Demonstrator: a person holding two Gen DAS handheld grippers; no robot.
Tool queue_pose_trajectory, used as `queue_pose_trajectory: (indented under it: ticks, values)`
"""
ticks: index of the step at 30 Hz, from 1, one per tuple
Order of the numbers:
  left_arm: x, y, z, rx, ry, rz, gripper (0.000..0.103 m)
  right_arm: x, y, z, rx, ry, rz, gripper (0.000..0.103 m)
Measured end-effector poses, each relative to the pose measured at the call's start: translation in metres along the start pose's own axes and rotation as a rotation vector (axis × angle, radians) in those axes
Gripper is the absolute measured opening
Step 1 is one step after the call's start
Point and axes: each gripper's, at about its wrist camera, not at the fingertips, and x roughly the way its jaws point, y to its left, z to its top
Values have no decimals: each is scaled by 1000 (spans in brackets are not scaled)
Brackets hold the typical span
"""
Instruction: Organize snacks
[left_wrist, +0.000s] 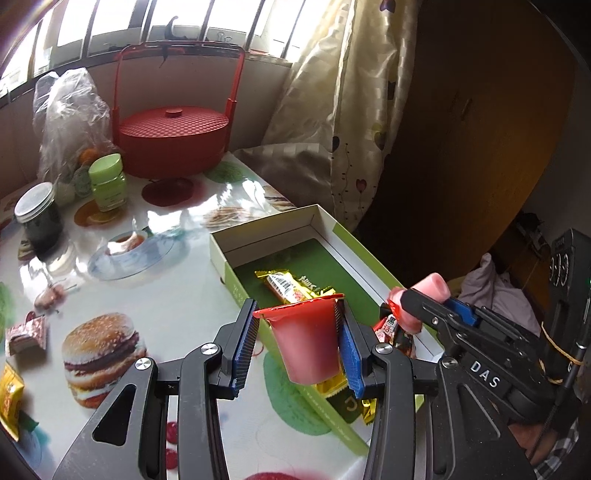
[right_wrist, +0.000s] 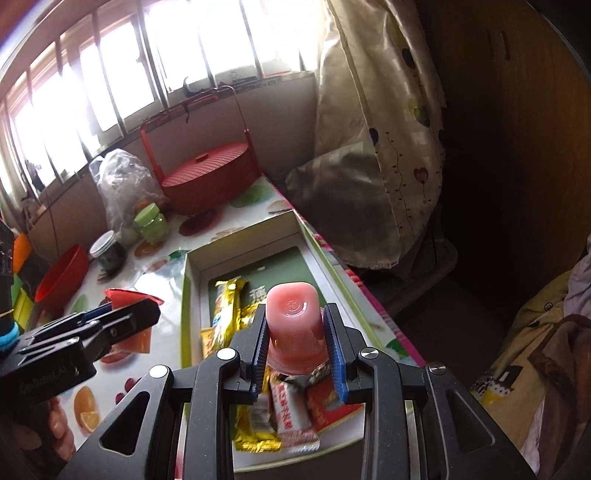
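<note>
Judging by how things lie, the sorting is partly done: the shallow green-walled cardboard box (left_wrist: 343, 236) on the bench (left_wrist: 177, 221) already holds gold-foil wrapped bars (right_wrist: 229, 306) and red-and-white packets (right_wrist: 291, 406), while a pink packet (left_wrist: 27, 332) and a yellow one (left_wrist: 9, 398) still lie loose on the bench. The left tool (left_wrist: 295, 343) is narrowed on a pink jelly cup with a red lid (left_wrist: 306, 339) at the box's near wall; the right tool (right_wrist: 295, 350) clamps a second pink jelly cup (right_wrist: 293, 321) over the box. The red lidded basket (left_wrist: 173, 140) stays shut.
</note>
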Motion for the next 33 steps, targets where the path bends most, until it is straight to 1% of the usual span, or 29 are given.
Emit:
queue_pose_trajectory:
  ticks: [9,14,21,33]
  values:
    - [22,-11,1,14,30,-11,43,28,-7,7,-33,42,-7,28]
    - [31,-16,0,22,44,-11,43,37,-7,9,-52,49,-10,28]
    - [41,-20,1,34,58,-3,43,44,-9,9,-68,54,-4,28]
    - [54,-17,-1,19,91,14,43,45,-10,11,-78,41,0,28]
